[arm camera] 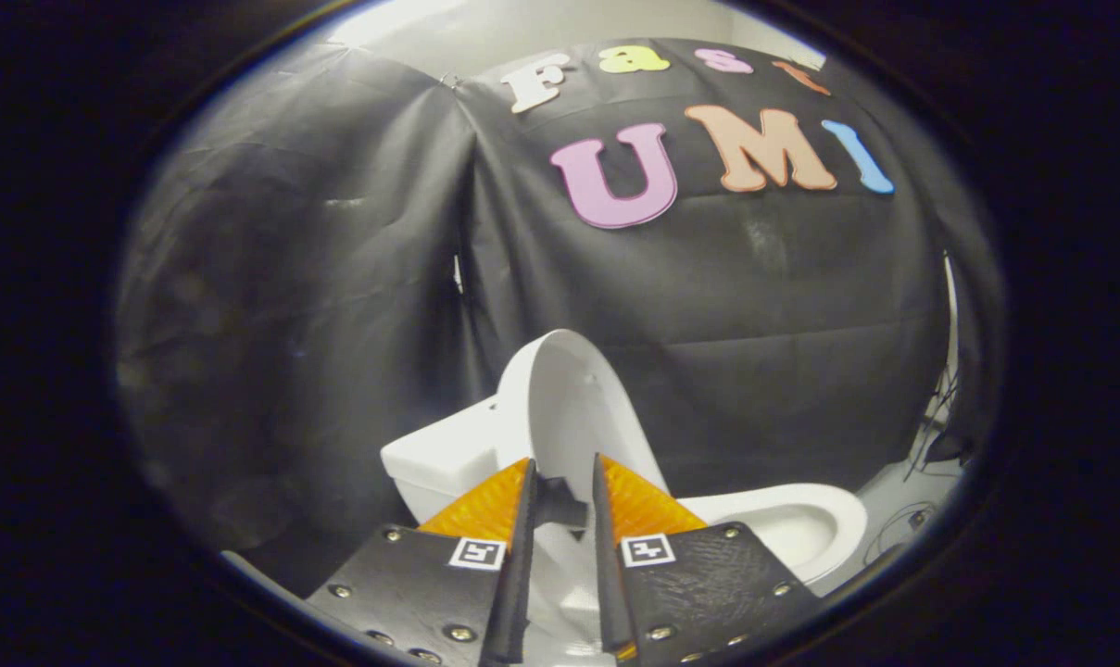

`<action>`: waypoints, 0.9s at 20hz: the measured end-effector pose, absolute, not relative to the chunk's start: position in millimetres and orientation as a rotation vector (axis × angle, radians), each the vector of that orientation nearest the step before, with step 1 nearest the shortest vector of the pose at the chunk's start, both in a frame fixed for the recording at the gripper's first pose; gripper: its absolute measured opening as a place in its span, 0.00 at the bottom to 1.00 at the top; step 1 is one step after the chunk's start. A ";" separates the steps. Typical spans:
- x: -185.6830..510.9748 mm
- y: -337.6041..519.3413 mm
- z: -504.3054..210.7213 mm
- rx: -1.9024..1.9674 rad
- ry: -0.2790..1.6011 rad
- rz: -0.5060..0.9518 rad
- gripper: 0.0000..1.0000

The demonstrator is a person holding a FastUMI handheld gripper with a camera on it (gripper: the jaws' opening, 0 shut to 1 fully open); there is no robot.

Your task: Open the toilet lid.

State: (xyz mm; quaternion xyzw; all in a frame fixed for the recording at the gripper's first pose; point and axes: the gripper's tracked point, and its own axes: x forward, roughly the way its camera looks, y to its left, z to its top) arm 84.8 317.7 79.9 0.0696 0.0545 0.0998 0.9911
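The toilet lid (560,408) stands nearly upright against the tank (439,454), just beyond the gripper (562,486), whose fingers are parted and grasp nothing; a careless nudge could tip it back down.

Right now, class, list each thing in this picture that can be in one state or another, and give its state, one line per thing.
toilet lid: raised, standing upright against the tank, just ahead of the fingers.
toilet bowl: uncovered, rim showing beyond the right finger.
tank: closed, its top in place.
gripper: open, fingers parted with a narrow gap, pressing on nothing that can be seen.
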 end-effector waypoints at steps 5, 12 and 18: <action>77.9 259.4 93.7 0.164 0.112 0.146 0.47; 61.4 205.0 92.1 0.122 0.141 0.150 0.74; 36.5 187.4 95.3 0.042 0.110 0.209 1.00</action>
